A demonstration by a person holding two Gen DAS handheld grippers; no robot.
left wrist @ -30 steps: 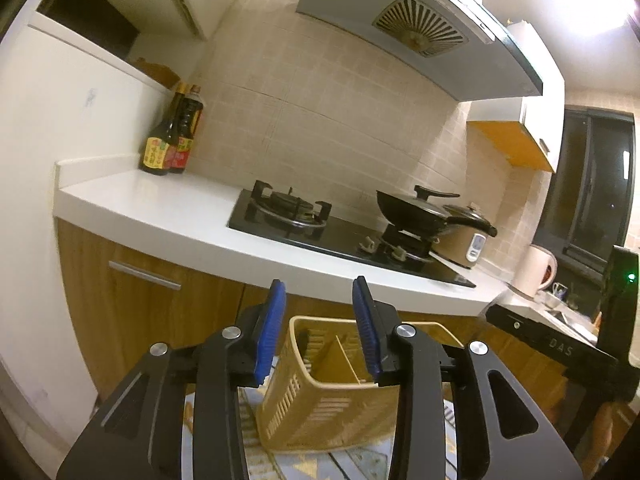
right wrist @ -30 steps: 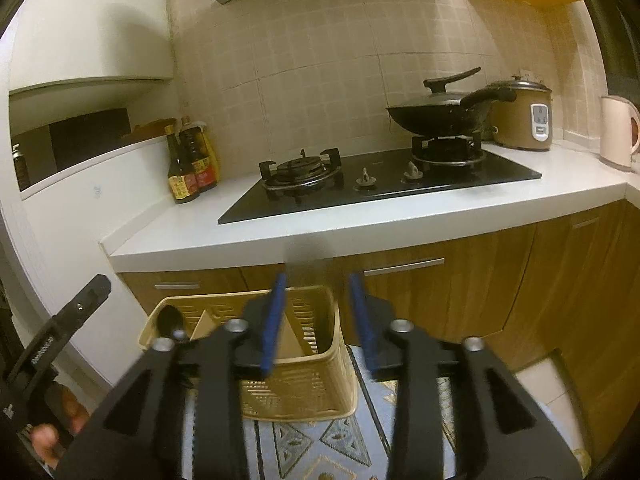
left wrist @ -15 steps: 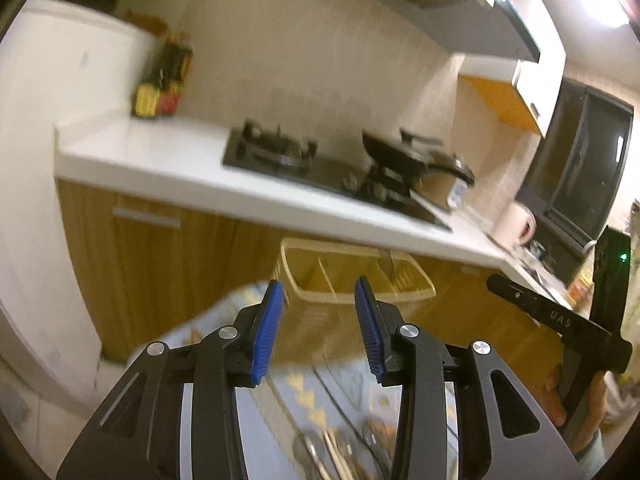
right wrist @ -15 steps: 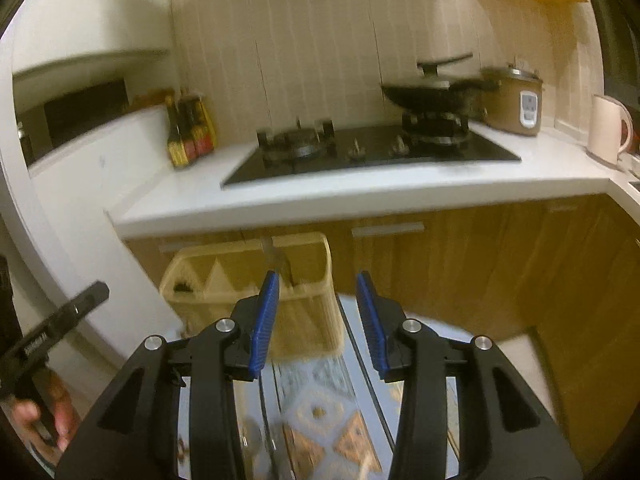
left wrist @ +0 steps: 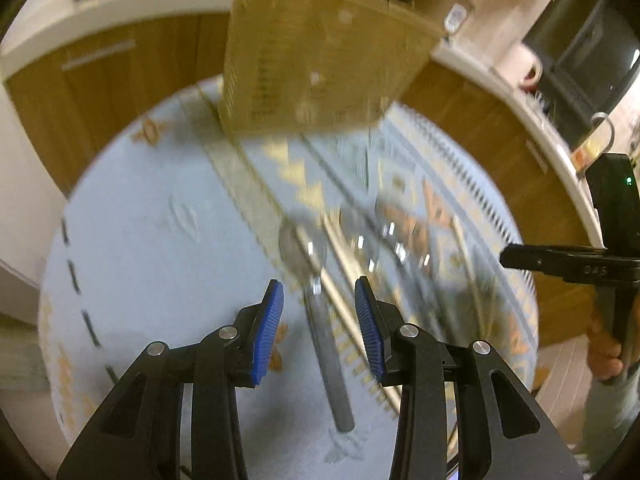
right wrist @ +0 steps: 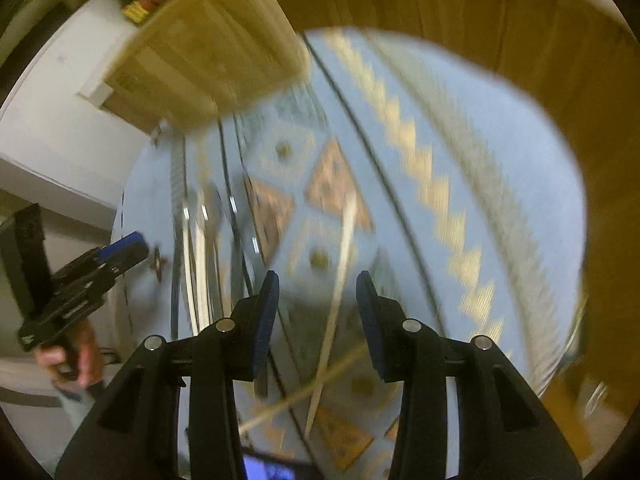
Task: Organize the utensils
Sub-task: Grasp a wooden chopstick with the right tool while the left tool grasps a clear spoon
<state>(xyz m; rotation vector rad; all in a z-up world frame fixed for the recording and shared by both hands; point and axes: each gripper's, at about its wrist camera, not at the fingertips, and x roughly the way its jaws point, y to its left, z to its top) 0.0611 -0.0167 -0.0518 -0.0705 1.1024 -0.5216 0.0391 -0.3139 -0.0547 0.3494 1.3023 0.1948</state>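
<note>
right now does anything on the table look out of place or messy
Yes. The utensils lie loose on the patterned tablecloth instead of in the yellow basket: a spoon beside other blurred metal cutlery, and two chopsticks crossed over each other. Both grippers are open and hold nothing.

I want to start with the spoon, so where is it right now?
In the left wrist view the spoon lies on the patterned mat, just ahead of the open left gripper, with the yellow basket beyond it.

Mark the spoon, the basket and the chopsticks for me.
spoon [left wrist: 302,246], left wrist view, on its bowl.
basket [left wrist: 320,60], left wrist view, on its slotted side wall.
chopsticks [right wrist: 340,280], right wrist view, on the shaft of one of the crossed pair.
</note>
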